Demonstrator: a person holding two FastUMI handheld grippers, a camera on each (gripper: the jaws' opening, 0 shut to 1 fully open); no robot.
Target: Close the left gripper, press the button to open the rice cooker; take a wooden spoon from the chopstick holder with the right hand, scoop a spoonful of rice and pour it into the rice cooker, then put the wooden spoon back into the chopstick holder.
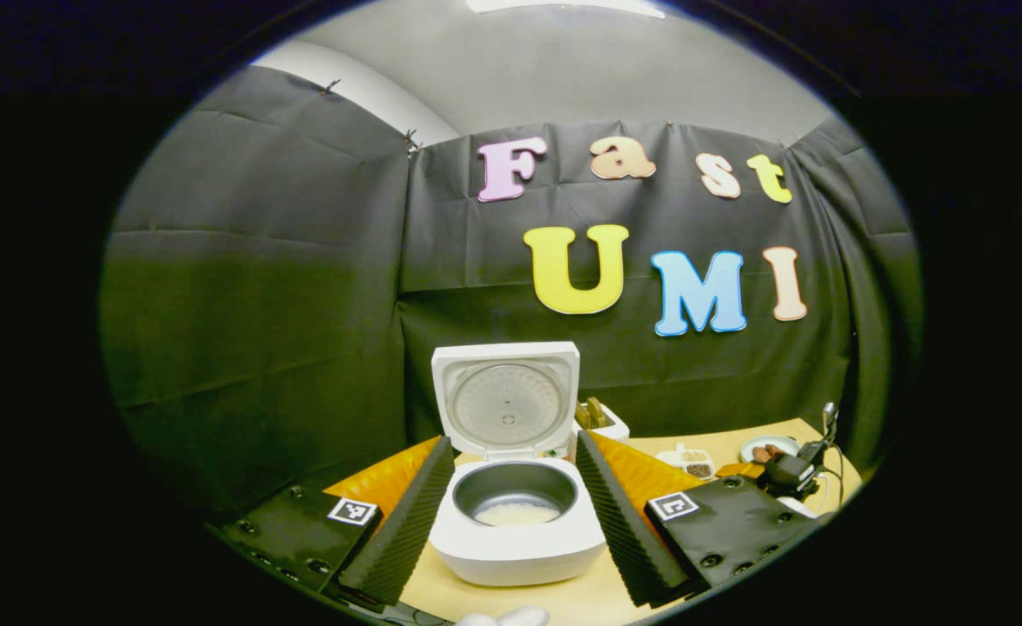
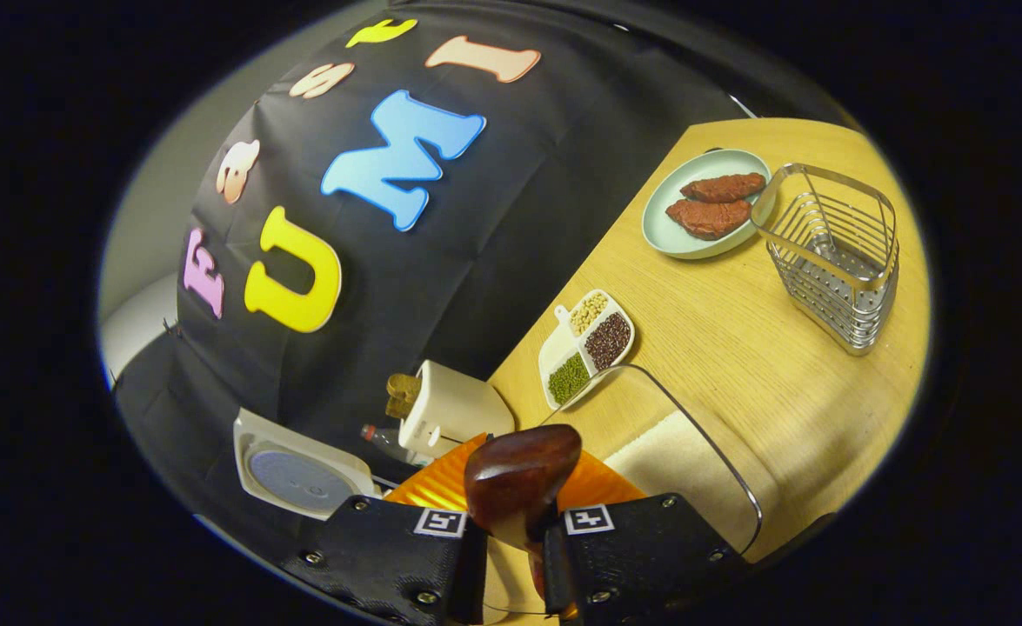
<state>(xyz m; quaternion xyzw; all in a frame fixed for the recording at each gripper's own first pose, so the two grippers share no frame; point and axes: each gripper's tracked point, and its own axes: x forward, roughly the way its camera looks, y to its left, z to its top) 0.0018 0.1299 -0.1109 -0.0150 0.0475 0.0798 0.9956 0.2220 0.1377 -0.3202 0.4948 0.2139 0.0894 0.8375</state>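
Rice cooker (image 1: 515, 513) open, rice in pot; left jaws released; right jaws grasping wooden spoon (image 2: 519, 482).

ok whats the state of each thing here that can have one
rice cooker: lid up, some rice in the pot
left gripper: open, holding nothing
right gripper: shut on the wooden spoon
wire chopstick holder: upright
plate: holds two brown pieces

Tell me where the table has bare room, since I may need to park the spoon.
Bare wood lies between the divided dish, the plate of meat and the wire basket. It is crowded near the right gripper, by the rice container and the toaster.
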